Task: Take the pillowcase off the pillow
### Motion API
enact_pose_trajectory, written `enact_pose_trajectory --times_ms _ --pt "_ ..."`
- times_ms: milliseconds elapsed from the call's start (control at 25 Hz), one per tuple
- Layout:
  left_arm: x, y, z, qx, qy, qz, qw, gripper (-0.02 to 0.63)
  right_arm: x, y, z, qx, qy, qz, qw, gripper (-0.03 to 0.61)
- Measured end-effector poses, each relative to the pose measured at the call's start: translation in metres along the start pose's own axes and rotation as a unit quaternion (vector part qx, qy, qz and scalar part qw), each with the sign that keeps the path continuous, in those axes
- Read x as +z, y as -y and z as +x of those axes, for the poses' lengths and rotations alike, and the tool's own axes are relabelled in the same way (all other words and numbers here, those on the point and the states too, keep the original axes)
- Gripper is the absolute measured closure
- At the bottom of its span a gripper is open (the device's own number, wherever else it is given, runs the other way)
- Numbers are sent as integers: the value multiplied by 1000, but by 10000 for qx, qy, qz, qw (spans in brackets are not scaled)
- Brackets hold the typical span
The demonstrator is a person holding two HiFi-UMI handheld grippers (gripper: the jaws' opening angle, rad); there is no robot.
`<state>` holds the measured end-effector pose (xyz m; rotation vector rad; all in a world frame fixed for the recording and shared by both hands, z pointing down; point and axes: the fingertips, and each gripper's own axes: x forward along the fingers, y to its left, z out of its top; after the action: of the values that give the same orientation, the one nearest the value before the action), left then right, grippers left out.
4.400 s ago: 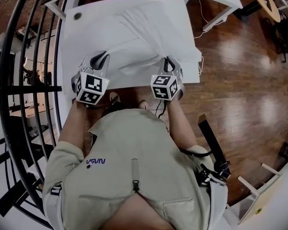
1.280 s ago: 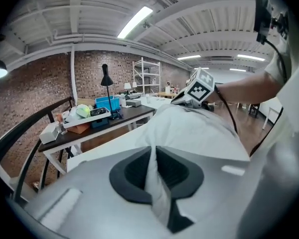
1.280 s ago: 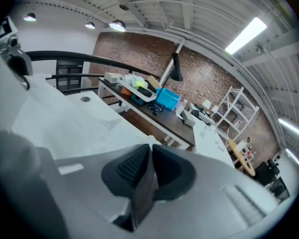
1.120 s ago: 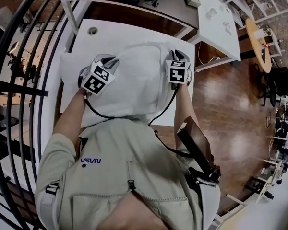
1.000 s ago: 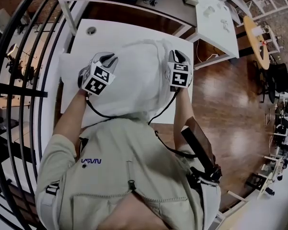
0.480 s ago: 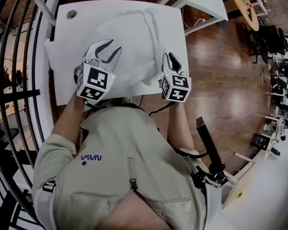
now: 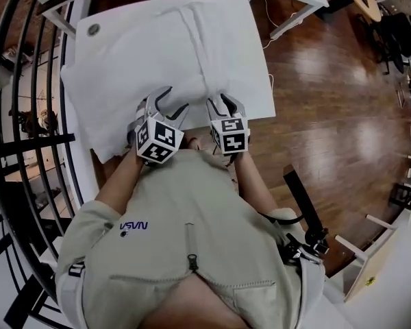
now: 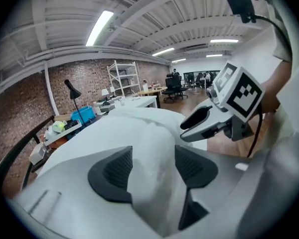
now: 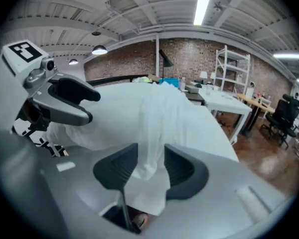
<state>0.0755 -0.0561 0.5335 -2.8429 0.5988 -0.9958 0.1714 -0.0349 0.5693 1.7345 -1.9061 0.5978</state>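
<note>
White pillowcase [image 7: 151,53] lies puffed up on white table [image 7: 252,53], covering most of top; its left corner hangs past table's left edge. Left gripper [image 7: 170,101] at table's near edge: jaws have just been opening, now spread wide, pillowcase fabric loose between pads. Right gripper [image 7: 221,101] just beside it, same near edge — jaws have just been opening, now apart, fold of pillowcase draped between, not pinched. Wood floor [image 7: 329,81] right of table.

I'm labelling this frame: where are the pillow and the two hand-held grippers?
pillow [image 7: 137,53], head view, middle of its white top.
left hand-held gripper [image 7: 170,103], head view, midway between its fingertips.
right hand-held gripper [image 7: 221,103], head view, midway between its fingertips.
</note>
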Motion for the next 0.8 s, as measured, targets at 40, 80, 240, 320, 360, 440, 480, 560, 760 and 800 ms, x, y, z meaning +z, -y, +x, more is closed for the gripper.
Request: enact_pose_trajectory --times_ms 40,80,240,320,360,440,480,560,760,800 --pt "-9 0 7 95 -125 87 9998 333 -9 -1 7 24 -63 -40 10000 410" --pt "-17 -1 13 212 -254 178 9993 334 -16 -2 13 39 -117 -90 9999 410" --pt "-30 -14 25 814 -616 548 9933 477 -19 -1 33 113 -330 -538 9979 489" --pt "-21 -18 19 1016 -595 516 9917 546 -12 3 33 129 -358 -723 9967 540" --pt "-15 -21 14 1096 -532 418 9917 561 -7 8 30 99 -309 -745 9967 549" --pt "-3 -31 1 1263 -348 155 9913 576 6 19 20 -72 -82 -758 9971 557" --pt "4 -38 -7 1356 -244 37 9905 580 14 26 13 -215 66 -788 9966 558" --pt "16 -54 -20 1531 -45 -133 9881 585 31 44 1 -591 347 -872 9938 561" --pt "35 -77 -45 1688 196 -286 9850 589 50 102 -18 -1569 519 -801 9830 565" --pt "35 -76 -46 1669 207 -297 9853 589 46 114 -17 -1722 451 -761 9811 565"
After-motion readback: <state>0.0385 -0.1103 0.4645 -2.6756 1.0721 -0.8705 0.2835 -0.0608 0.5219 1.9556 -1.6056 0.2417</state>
